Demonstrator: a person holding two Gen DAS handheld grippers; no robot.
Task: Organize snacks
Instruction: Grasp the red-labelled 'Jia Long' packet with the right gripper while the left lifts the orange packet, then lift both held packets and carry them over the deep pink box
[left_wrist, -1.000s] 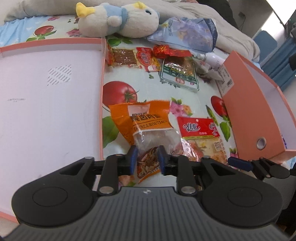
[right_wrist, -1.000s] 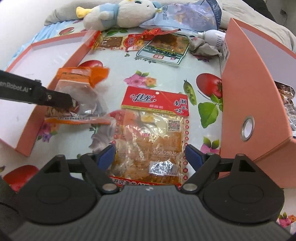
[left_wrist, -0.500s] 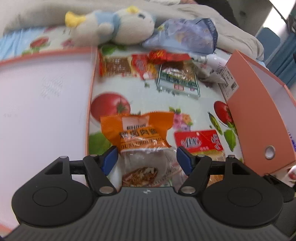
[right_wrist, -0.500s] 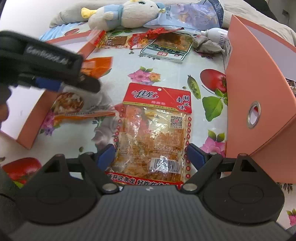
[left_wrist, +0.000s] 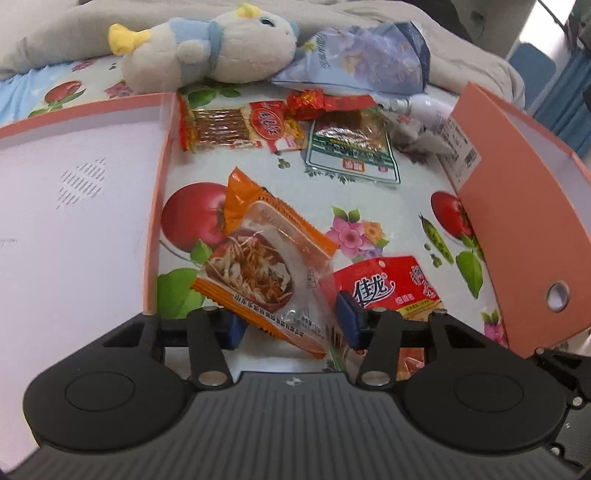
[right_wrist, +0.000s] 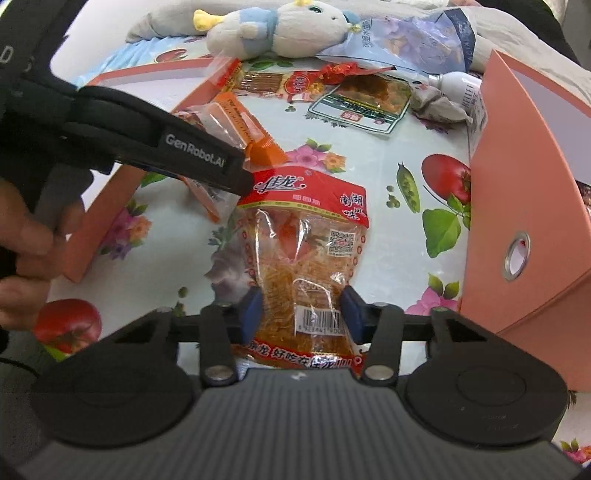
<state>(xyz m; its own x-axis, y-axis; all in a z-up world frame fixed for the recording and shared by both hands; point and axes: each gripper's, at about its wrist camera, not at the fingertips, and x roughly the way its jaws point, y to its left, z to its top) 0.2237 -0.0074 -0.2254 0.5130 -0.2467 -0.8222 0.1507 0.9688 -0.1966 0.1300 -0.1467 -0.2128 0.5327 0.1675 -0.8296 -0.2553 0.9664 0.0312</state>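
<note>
- The left gripper (left_wrist: 291, 321) has its jaws wide apart; the orange snack packet (left_wrist: 266, 266) lies tilted between and ahead of them, its lower corner reaching down between the blue pads (left_wrist: 347, 319). Whether a pad touches the packet cannot be told.
- In the right wrist view the left gripper (right_wrist: 207, 162) crosses from the left, over the orange snack packet (right_wrist: 236, 125), with the person's left hand (right_wrist: 26, 236) behind it.
- The right gripper (right_wrist: 301, 314) has its jaws partly closed around the lower part of the red-topped snack bag (right_wrist: 306, 236); the blue pads (right_wrist: 253, 308) sit right against the bag's sides, which look pinched in, so it appears gripped.
- That red-topped bag (left_wrist: 391, 284) lies on the fruit-patterned cloth (left_wrist: 388, 206), just right of the orange packet.
- A flat pink-rimmed box lid (left_wrist: 74, 206) lies at left; an upright salmon box (left_wrist: 517, 229) stands at right.
- Farther back lie a red strip-snack pack (left_wrist: 236, 125), a green-labelled pack (left_wrist: 351, 147), a red wrapped sweet (left_wrist: 314, 101), a blue bag (left_wrist: 362, 62) and a plush toy (left_wrist: 210, 51).
</note>
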